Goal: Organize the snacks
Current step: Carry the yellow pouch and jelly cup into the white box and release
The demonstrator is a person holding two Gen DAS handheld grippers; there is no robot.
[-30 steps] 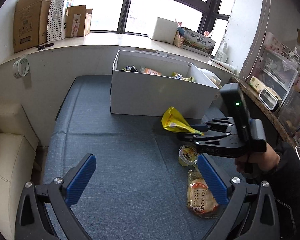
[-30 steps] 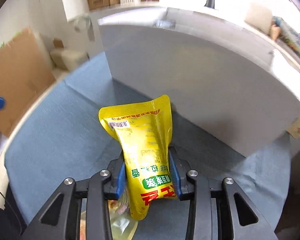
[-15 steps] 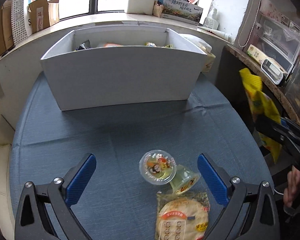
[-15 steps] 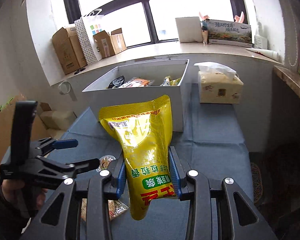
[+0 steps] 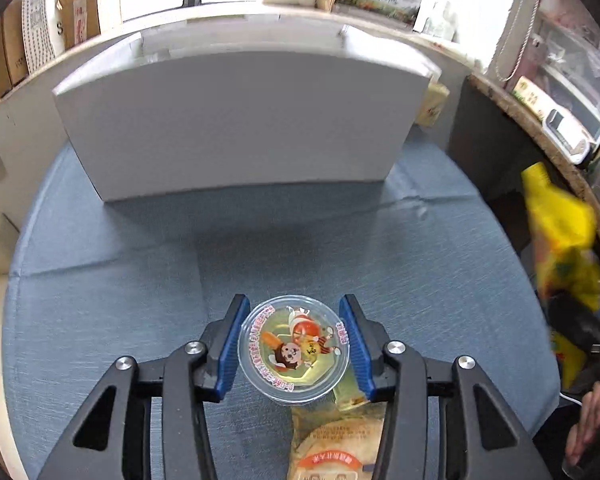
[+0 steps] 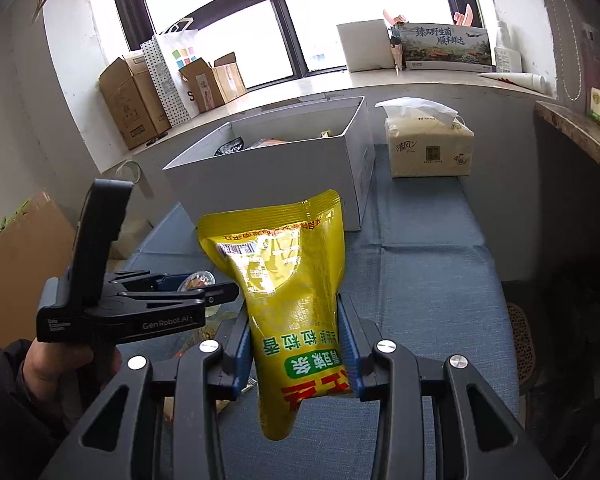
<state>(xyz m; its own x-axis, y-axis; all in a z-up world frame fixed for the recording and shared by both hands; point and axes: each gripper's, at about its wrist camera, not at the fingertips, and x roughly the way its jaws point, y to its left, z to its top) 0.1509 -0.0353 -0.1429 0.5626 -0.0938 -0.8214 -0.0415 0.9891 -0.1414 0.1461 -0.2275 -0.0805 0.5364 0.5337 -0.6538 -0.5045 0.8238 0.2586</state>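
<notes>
White cardboard box point(image 6: 284, 168) holds assorted snack packets. Left gripper point(image 5: 294, 346) pinches round clear jelly cup point(image 5: 294, 350) with cartoon lid; right gripper point(image 6: 296, 354) clamps upright yellow foil pouch point(image 6: 288, 280).

Yellow pouch point(image 6: 288, 280), white box point(image 5: 236, 120), blue-grey cloth point(image 5: 420, 260).

**Snack items and storage box: current state**

A clear jelly cup point(image 5: 294, 347) with a cartoon-printed lid is seated upright on the blue cloth, between two blue pads. A second cup point(image 5: 350, 388) is seen tipped on its side just beside it. A round cracker pack point(image 5: 334, 446) is laid flat nearer the camera. A yellow pouch point(image 6: 290, 288) is held inverted above the cloth. The white box point(image 6: 276, 178), open-topped, is partly filled with snacks.
</notes>
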